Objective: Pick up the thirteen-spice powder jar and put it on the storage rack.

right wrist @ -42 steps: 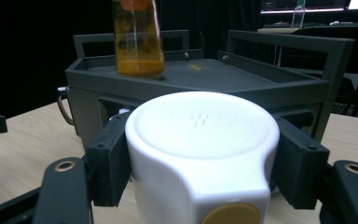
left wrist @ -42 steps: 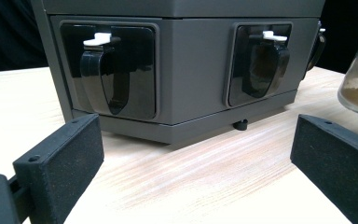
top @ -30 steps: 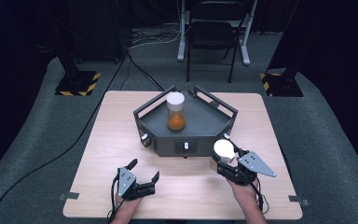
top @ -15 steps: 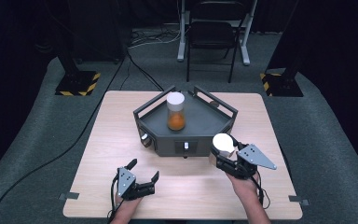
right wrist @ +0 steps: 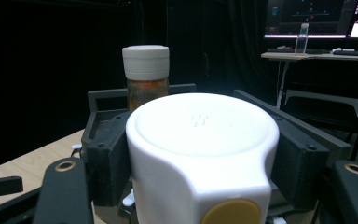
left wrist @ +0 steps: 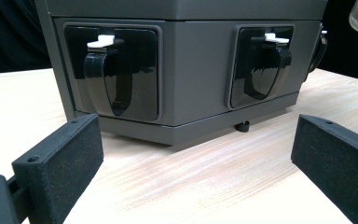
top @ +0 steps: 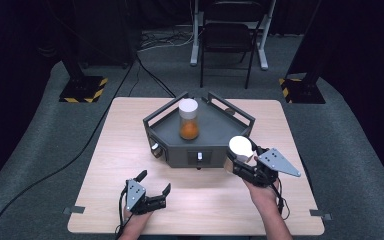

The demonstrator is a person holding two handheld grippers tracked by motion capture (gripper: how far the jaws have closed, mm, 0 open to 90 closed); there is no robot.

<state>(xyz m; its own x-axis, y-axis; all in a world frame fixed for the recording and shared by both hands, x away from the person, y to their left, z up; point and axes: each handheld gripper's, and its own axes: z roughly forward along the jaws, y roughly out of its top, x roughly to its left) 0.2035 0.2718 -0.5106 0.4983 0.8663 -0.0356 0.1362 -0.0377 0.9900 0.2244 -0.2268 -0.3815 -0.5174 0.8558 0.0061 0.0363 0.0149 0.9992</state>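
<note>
My right gripper (top: 241,159), clamped on a white-capped jar (top: 240,148), has risen toward the grey tray (top: 215,129) beyond it, while my left gripper (top: 154,183) rests open

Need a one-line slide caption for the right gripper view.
Right tongs shut on a white-capped jar, facing the grey tray where a second jar stands.

The high view looked forward and down over the table (top: 200,200) from above. The left gripper view sat low, close to the grey tray's (left wrist: 196,70) front. The right gripper view faced across that tray (right wrist: 107,121). All 3 views shared it.
</note>
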